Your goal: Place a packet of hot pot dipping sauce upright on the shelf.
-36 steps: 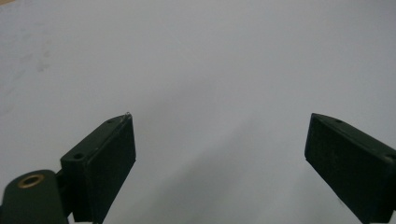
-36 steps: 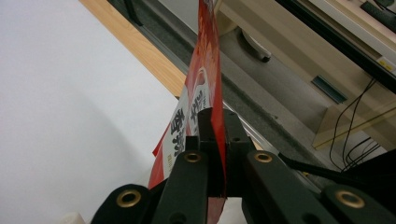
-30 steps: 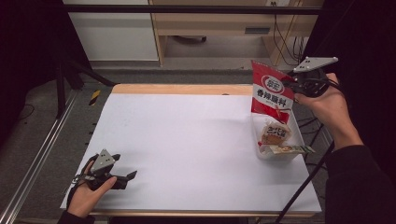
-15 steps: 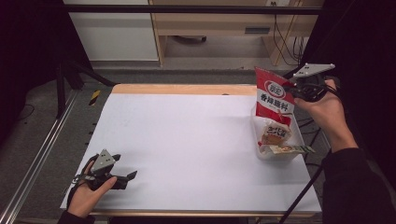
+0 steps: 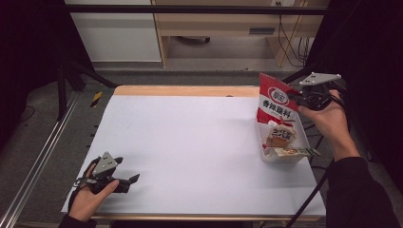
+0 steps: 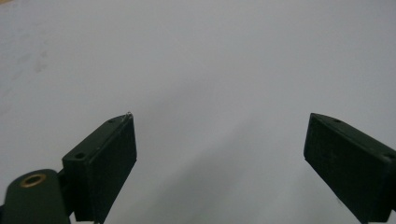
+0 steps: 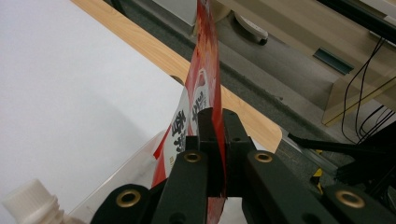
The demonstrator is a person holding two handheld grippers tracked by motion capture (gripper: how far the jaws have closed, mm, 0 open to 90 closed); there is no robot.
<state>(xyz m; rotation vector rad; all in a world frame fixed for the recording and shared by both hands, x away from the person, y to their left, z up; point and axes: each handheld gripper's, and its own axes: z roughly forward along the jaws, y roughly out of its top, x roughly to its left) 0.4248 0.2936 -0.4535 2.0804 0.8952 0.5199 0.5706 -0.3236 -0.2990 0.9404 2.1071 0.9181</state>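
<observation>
A red and white snack packet [image 5: 274, 100] hangs upright at the table's right side, its lower end at the clear plastic container [image 5: 264, 153]. My right gripper [image 5: 294, 98] is shut on the packet's right edge. In the right gripper view the jaws pinch the packet [image 7: 201, 88] edge-on, with my right gripper [image 7: 217, 116] tight around it. Inside the container lie other snack packets [image 5: 280, 135]. My left gripper [image 5: 129, 182] rests near the front left corner of the white table [image 5: 190, 137]; its jaws stand wide apart, and my left gripper [image 6: 220, 121] holds nothing.
A white screw cap [image 7: 30, 201] shows beside the container's clear rim [image 7: 133, 168]. The wooden back edge [image 5: 185, 90] of the table runs behind the white sheet. Cables [image 5: 285, 42] and a shelf unit stand beyond it. A metal rail [image 5: 43, 156] runs along the left.
My right gripper has lowered the red packet a little, bringing its bottom down to the container. The left gripper has stayed still.
</observation>
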